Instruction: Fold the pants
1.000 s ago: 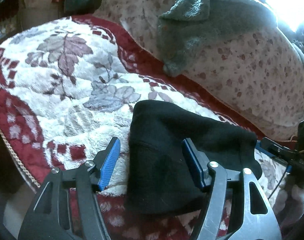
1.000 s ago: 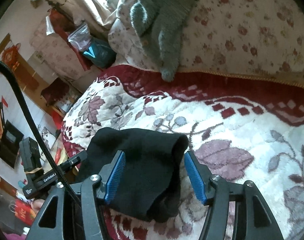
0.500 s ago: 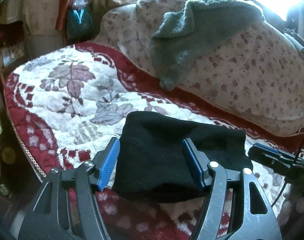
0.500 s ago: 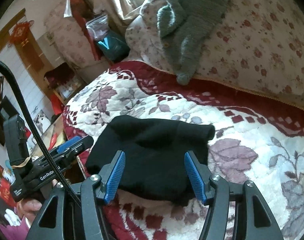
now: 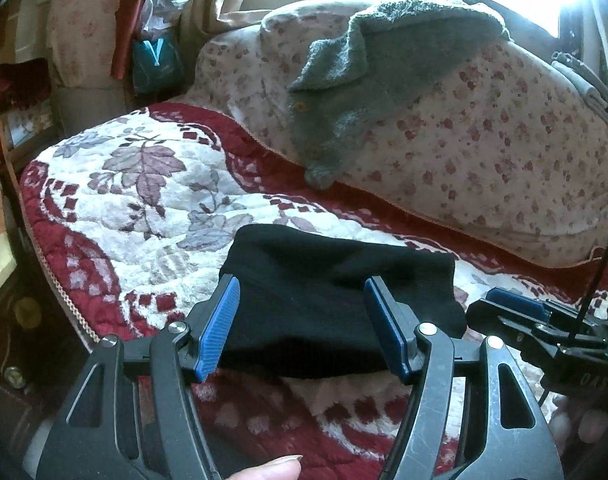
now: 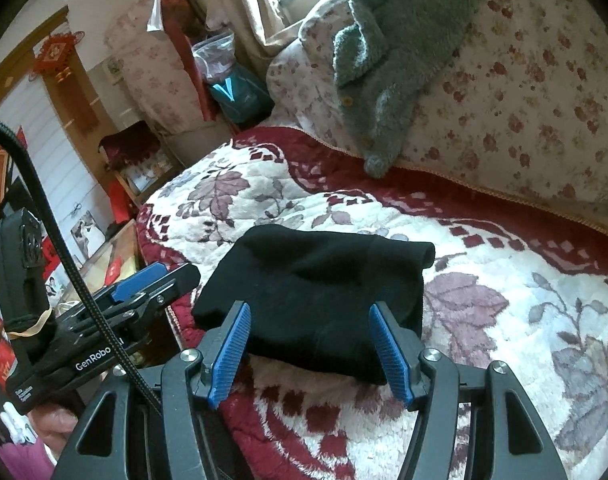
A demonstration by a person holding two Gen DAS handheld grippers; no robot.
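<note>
— Pants (image 5: 336,304) look folded, a compact black bundle near the bed's (image 5: 104,216) front edge. Anything left?
— I've got left claw (image 5: 304,328) and right claw (image 6: 308,348) spread, empty; perhaps one tidying press.

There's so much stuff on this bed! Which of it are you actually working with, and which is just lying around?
In use:
- black pants, folded in a bundle on the red floral blanket
- left gripper, open
- right gripper, open

Just lying about:
- grey fleece jacket
- flowered quilt under it
- teal bag
</note>
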